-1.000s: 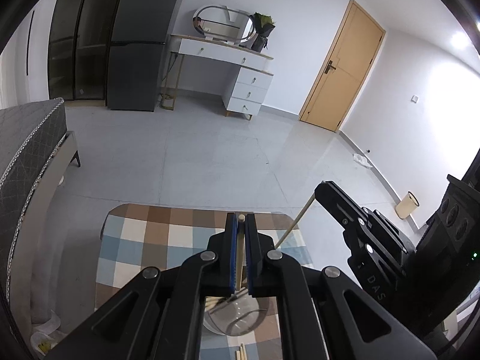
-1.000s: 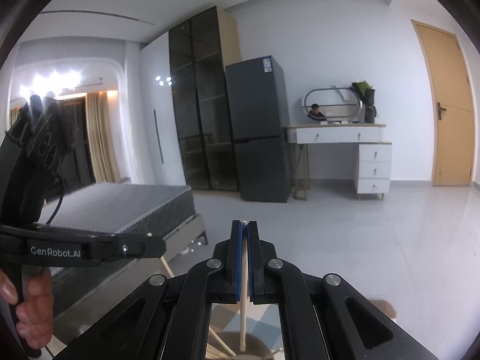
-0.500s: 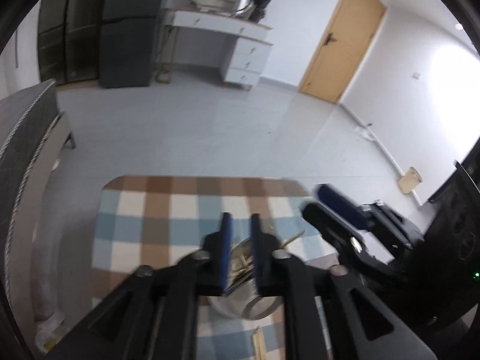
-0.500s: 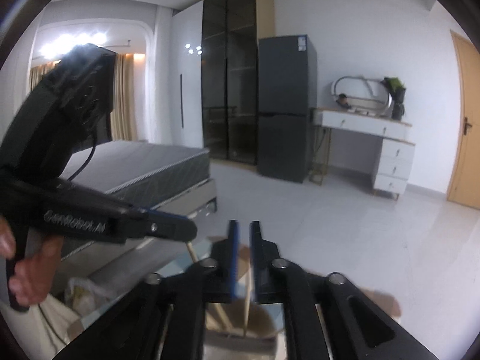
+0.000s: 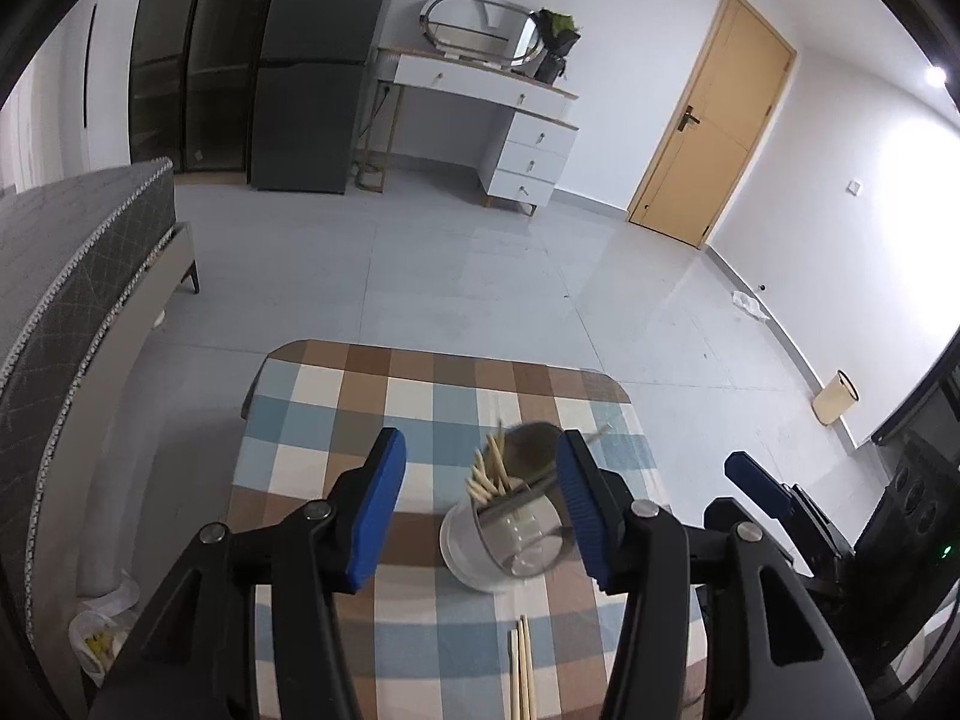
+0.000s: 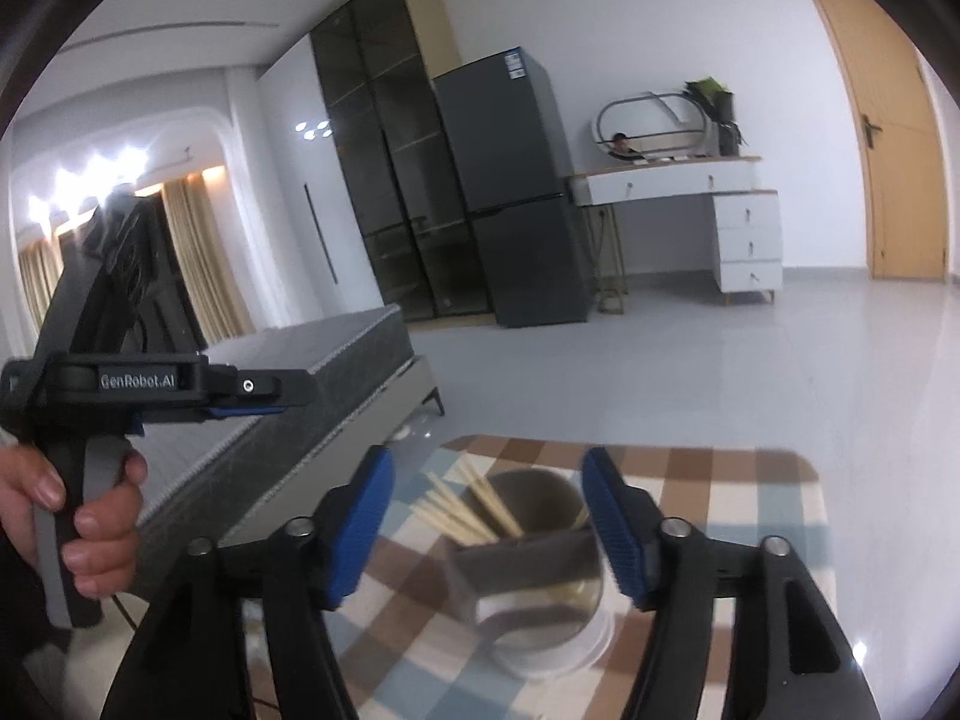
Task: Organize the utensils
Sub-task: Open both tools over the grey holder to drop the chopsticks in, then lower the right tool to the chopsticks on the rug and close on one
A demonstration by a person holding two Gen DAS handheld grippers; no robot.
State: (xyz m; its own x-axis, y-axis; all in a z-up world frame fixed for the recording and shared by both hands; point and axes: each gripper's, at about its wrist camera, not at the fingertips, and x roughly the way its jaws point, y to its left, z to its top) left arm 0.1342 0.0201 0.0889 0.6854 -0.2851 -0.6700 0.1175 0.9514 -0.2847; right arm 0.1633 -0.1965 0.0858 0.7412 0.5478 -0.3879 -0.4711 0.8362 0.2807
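Both claws, left (image 5: 480, 495) and right (image 6: 489, 519), hang wide open above the cup (image 5: 504, 546), gripping nothing. Most chopsticks (image 5: 489, 474) stand inside it. A few (image 5: 522, 669) lie loose on the bench (image 5: 312, 408), waiting.

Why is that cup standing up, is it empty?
Upright, not empty: the utensil holder stands on the checkered tablecloth with chopsticks sticking out.
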